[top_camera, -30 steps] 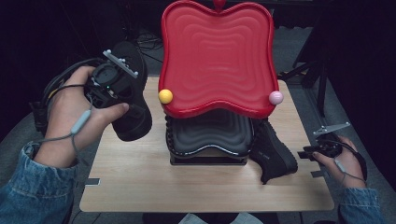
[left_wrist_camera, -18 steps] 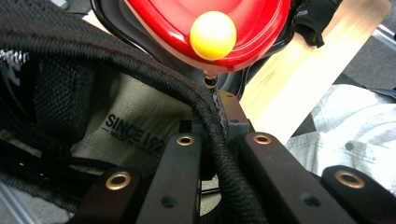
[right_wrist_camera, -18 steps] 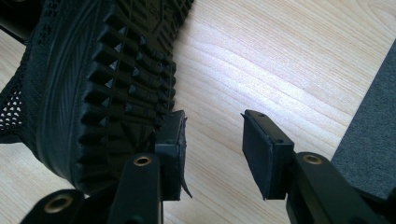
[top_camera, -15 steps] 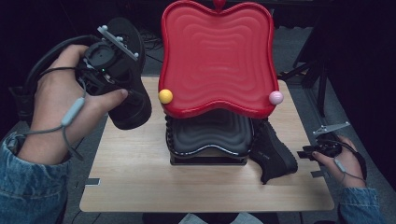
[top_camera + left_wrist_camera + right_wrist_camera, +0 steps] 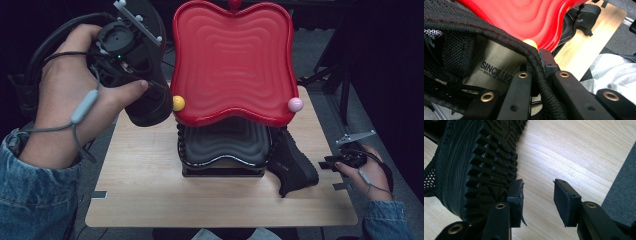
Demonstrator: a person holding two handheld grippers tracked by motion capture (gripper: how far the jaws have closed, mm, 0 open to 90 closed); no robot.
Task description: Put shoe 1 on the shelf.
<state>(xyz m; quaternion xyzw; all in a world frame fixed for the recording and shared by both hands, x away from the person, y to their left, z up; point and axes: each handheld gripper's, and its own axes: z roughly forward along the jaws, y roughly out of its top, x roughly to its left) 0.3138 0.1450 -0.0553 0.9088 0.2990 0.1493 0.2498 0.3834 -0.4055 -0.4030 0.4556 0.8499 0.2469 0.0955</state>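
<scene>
Near right, the right hand-held gripper gapes empty beside a shoe lying on the worktop. Far left, the left hand-held gripper pinches a raised shoe's collar; that thin hold could slip, or the shoe could knock the red lid.

red rippled tray; yellow ball; pink ball; black shoes, knobbed black sole; pale wood-grain bench; blue denim sleeve.

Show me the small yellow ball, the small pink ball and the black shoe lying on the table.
small yellow ball (image 5: 178, 103), high view, its middle.
small pink ball (image 5: 295, 104), high view, its middle.
black shoe (image 5: 292, 165), high view, its upper.
</scene>
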